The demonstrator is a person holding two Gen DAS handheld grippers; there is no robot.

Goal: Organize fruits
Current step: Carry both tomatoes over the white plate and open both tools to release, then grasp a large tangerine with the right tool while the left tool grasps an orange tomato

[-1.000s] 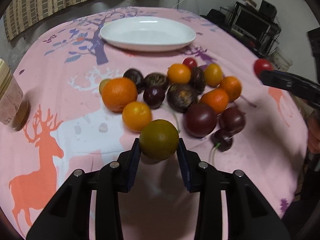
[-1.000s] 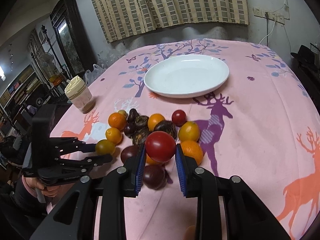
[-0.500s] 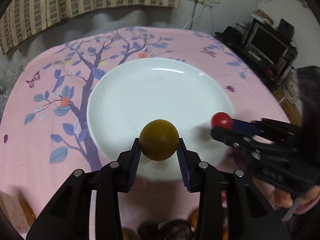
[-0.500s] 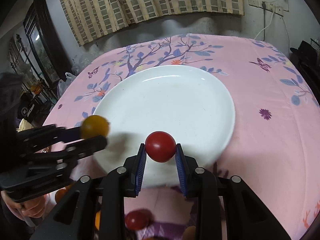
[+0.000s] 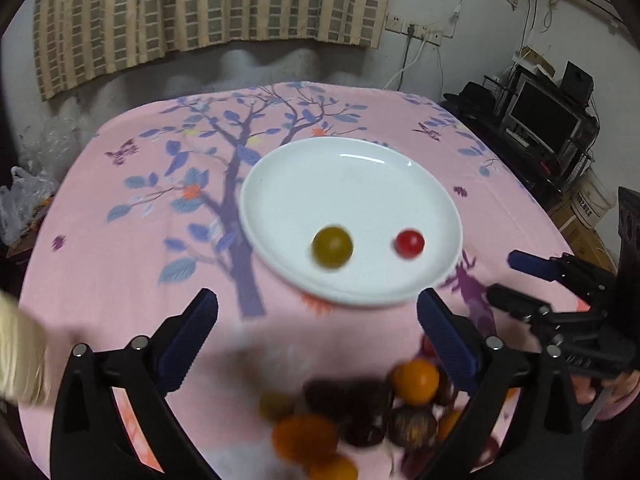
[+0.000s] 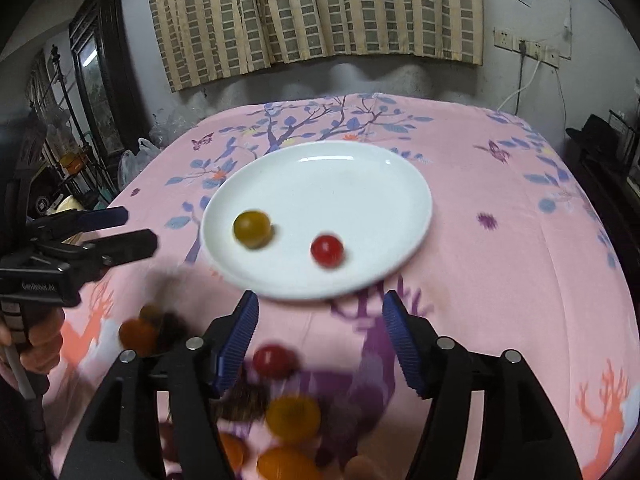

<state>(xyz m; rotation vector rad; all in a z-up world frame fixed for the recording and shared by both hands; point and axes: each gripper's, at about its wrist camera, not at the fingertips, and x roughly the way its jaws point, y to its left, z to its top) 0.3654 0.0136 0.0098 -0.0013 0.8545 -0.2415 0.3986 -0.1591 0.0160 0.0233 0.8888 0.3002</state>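
A white plate (image 5: 360, 184) (image 6: 360, 184) lies on the pink tablecloth. On it rest a yellow-green fruit (image 5: 332, 247) (image 6: 252, 229) and a small red fruit (image 5: 409, 243) (image 6: 327, 250). My left gripper (image 5: 316, 320) is open and empty, pulled back from the plate's near rim; it also shows in the right wrist view (image 6: 132, 226). My right gripper (image 6: 320, 316) is open and empty near the plate's front edge; it shows at the right of the left wrist view (image 5: 508, 278). A blurred pile of orange and dark fruits (image 5: 360, 412) (image 6: 280, 412) lies below both grippers.
A cream-lidded jar (image 5: 20, 352) stands at the left edge of the left wrist view. The table (image 6: 500, 240) has a pink cloth with tree and deer prints. A shelf with a screen (image 5: 544, 116) stands right, a dark cabinet (image 6: 96, 80) left.
Both grippers opened and let their fruits go onto the plate, then drew back toward the fruit pile. The yellow-green and red fruits now rest on the plate.
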